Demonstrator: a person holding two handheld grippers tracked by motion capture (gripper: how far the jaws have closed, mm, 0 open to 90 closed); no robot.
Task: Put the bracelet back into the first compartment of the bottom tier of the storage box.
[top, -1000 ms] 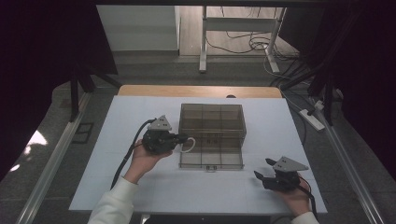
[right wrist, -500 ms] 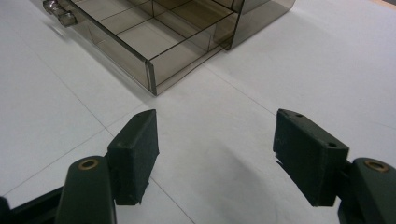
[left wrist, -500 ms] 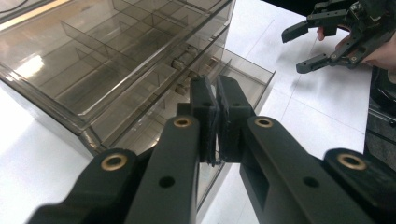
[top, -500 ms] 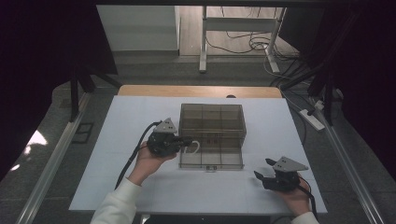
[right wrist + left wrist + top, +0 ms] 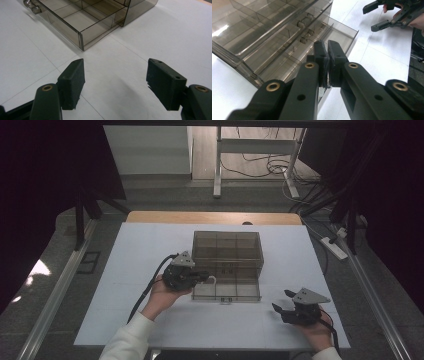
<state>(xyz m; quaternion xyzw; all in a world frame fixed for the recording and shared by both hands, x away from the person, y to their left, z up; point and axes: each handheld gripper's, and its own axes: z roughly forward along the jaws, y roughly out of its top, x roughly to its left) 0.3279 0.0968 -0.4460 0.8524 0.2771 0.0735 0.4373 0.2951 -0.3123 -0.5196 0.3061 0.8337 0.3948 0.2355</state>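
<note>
Smoky clear plastic organiser (image 5: 227, 255) mid white table (image 5: 125, 320), bottom drawer (image 5: 227, 292) pulled out toward person. Left gripper (image 5: 206, 277) at box's left front, holding small white loop (image 5: 213, 279); right gripper (image 5: 281, 301) apart, near right.

Left gripper view: jaws pressed together beside drawer (image 5: 332, 37); compartments, small handles (image 5: 305, 38).

Right gripper view: right gripper (image 5: 115, 75) jaws wide, empty; drawer corner (image 5: 81, 41) ahead.

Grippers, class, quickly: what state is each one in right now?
Left gripper: fingers closed on a small white thing beside the clear drawer box; what it is cannot be told.
Right gripper: open, holding nothing.
</note>
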